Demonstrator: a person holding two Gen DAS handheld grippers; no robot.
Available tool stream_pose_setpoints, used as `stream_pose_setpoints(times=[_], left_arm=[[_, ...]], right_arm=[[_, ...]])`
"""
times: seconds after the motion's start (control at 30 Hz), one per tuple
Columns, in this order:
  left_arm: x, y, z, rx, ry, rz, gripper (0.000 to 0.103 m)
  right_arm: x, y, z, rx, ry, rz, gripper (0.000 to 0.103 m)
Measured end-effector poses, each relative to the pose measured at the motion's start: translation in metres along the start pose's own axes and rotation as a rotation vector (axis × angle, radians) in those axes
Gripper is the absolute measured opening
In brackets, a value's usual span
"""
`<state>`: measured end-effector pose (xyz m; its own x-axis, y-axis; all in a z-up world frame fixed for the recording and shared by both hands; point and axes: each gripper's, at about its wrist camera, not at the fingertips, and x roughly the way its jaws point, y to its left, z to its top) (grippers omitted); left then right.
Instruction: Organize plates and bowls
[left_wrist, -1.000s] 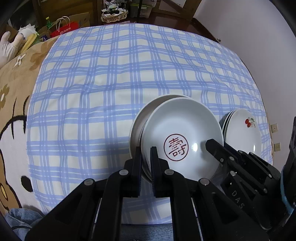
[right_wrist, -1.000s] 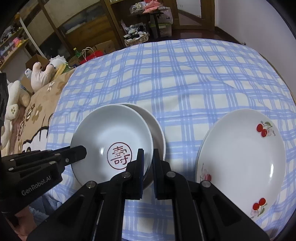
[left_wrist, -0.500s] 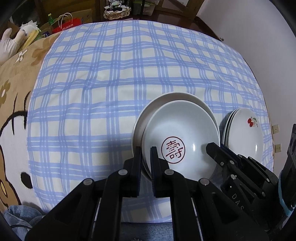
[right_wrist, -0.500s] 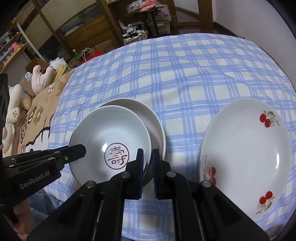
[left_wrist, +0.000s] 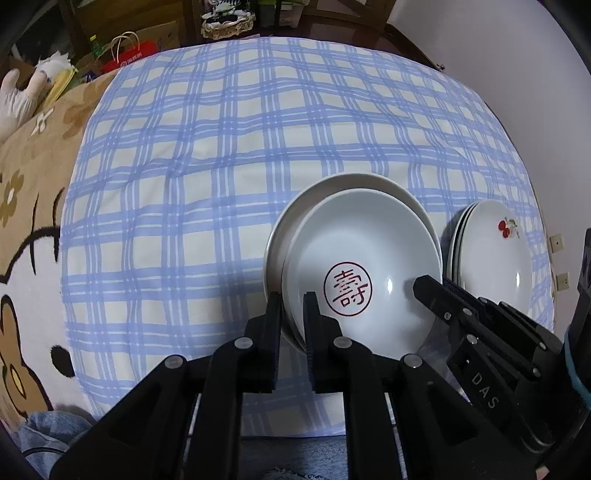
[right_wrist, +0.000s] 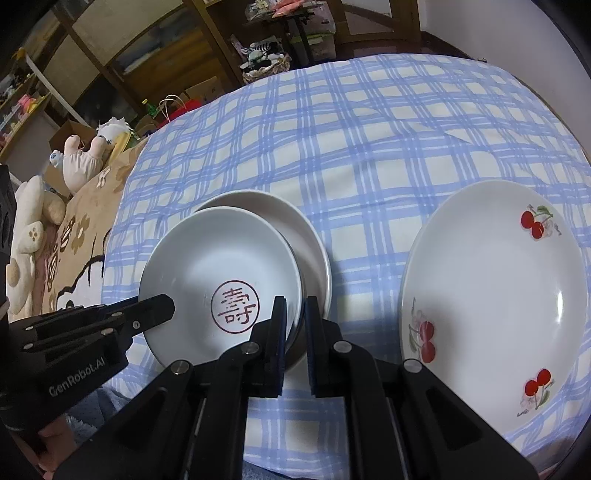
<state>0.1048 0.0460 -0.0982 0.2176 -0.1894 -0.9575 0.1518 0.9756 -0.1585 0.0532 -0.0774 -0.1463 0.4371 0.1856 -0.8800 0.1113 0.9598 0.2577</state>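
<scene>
1. Left wrist view: found the left gripper (left_wrist: 292, 300) astride the near left rim of the red-seal dish (left_wrist: 369, 243), jaws opening slightly, pads touching the rim between them. Saw this dish lying off-centre in a plain white dish (left_wrist: 347, 182) on the checked tablecloth (left_wrist: 221, 147), near the stack of cherry plates (left_wrist: 491, 251).
2. Right wrist view: found the right gripper (right_wrist: 294, 301) closed tight on the near right rim of the same dish. Could not tell whether it pinched the lower rim too.
3. Judged the risk: with one side loosening and the other clamped, could tip or slide the dish, scrape the lower one, or drag both toward the cherry plates.
</scene>
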Motion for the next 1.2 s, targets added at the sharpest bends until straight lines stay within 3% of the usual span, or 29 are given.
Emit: stream_pose_setpoints(times=[0.33, 0.6, 0.7, 0.83, 0.93, 1.1, 1.2], left_arm=[[0.003, 0.003, 0.002, 0.01, 0.002, -0.013, 0.014], [0.001, 0.007, 0.009, 0.031, 0.01, -0.039, 0.015], [-0.009, 0.011, 0.01, 0.014, -0.046, 0.022, 0.026], [-0.02, 0.015, 0.011, 0.014, -0.09, 0.016, 0.033], [-0.024, 0.021, 0.011, 0.001, -0.096, 0.024, 0.047], [-0.031, 0.031, 0.015, -0.027, -0.132, 0.048, 0.054], [-0.029, 0.034, 0.019, -0.03, -0.125, 0.081, 0.057]], right_arm=[[0.002, -0.001, 0.0, 0.028, 0.003, 0.015, 0.01], [0.001, 0.003, 0.002, -0.026, 0.021, -0.005, 0.011], [0.001, 0.002, 0.002, -0.016, 0.023, -0.002, 0.011], [0.0, 0.003, 0.003, -0.013, 0.024, -0.008, 0.011], [-0.002, 0.002, 0.004, -0.013, 0.018, -0.008, 0.011], [-0.009, -0.006, 0.009, 0.03, 0.007, 0.009, 0.011], [-0.014, -0.008, 0.012, 0.034, 0.0, -0.008, 0.024]])
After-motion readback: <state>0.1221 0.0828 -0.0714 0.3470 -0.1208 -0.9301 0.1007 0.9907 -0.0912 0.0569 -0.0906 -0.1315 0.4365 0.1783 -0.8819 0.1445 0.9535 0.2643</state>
